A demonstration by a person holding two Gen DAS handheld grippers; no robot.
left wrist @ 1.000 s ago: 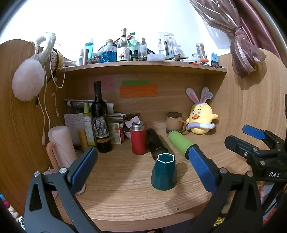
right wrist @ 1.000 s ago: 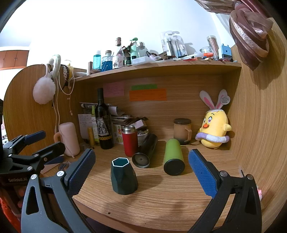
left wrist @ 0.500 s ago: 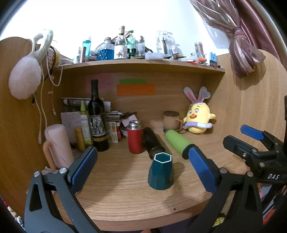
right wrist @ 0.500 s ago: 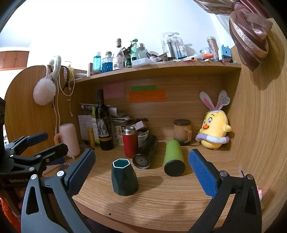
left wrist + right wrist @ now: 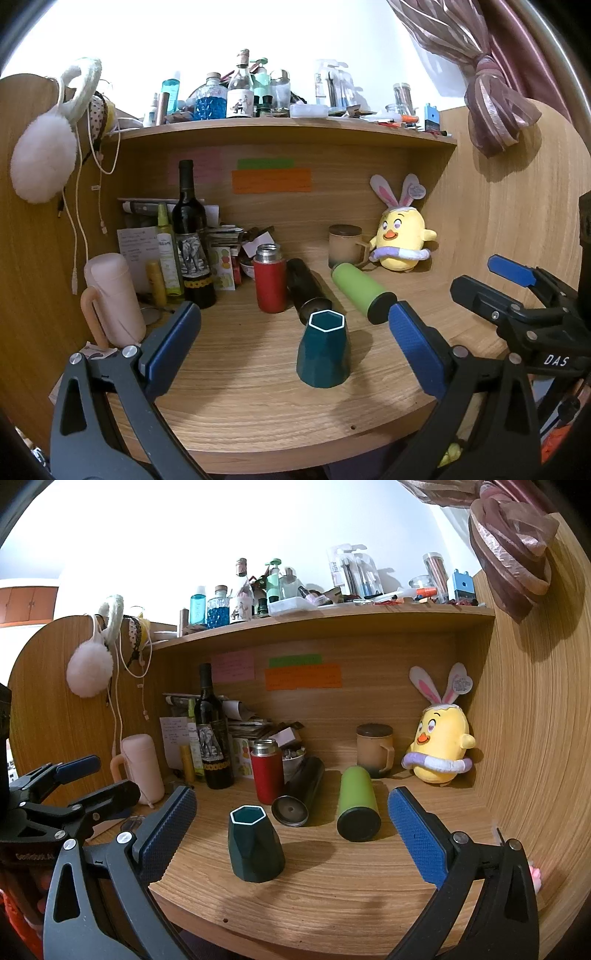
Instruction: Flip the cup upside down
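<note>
A dark green faceted cup [image 5: 323,350] with a white hexagonal rim stands upright, mouth up, near the front of the wooden desk [image 5: 236,398]. It also shows in the right wrist view [image 5: 255,845]. My left gripper [image 5: 291,347] is open and empty, its blue pads either side of the cup but nearer the camera. My right gripper [image 5: 291,830] is open and empty, the cup standing just left of its middle. Each gripper shows at the edge of the other's view.
Behind the cup stand a red flask [image 5: 270,280] and a wine bottle [image 5: 192,236], and a black flask [image 5: 306,291] and green flask [image 5: 360,291] lie down. A pink bottle [image 5: 112,299] is left; a mug [image 5: 345,245] and yellow plush [image 5: 400,236] at the back right.
Both views have shifted slightly; the cup sits a little more centred between the left gripper's pads. The cup itself has not moved. Both grippers stay open.
</note>
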